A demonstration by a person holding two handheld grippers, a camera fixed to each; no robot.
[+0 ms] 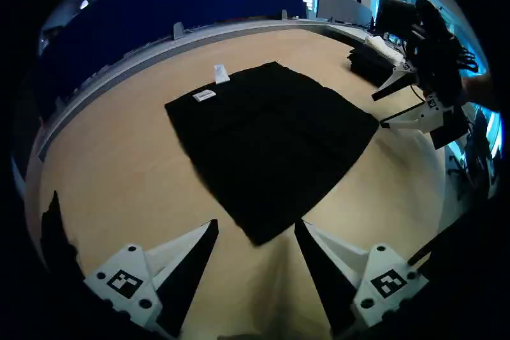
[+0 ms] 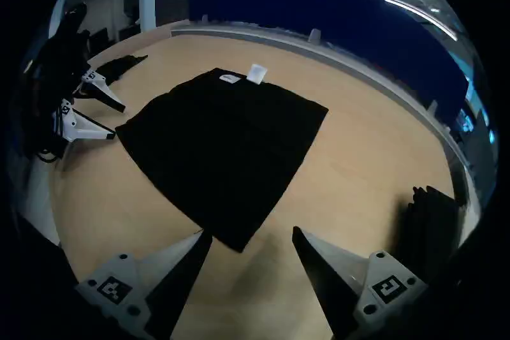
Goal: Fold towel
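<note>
A black towel (image 1: 274, 148) lies spread flat on the wooden table (image 1: 127, 168), with a white label (image 1: 204, 96) at its far edge. My left gripper (image 1: 256, 238) is open, and the towel's near corner points in between its fingertips. My right gripper (image 1: 389, 107) hovers open at the towel's right corner, held by a hand. In the right gripper view the towel (image 2: 223, 148) reaches toward me, and one corner lies between the open fingers of my right gripper (image 2: 250, 241). My left gripper (image 2: 111, 120) stands open at the towel's left corner.
A white tag (image 1: 221, 73) lies on the table just past the towel. Dark folded cloth (image 1: 366, 59) is stacked at the far right, and another dark stack (image 2: 433, 225) sits near the right gripper. A blue partition (image 1: 191, 2) runs behind the table.
</note>
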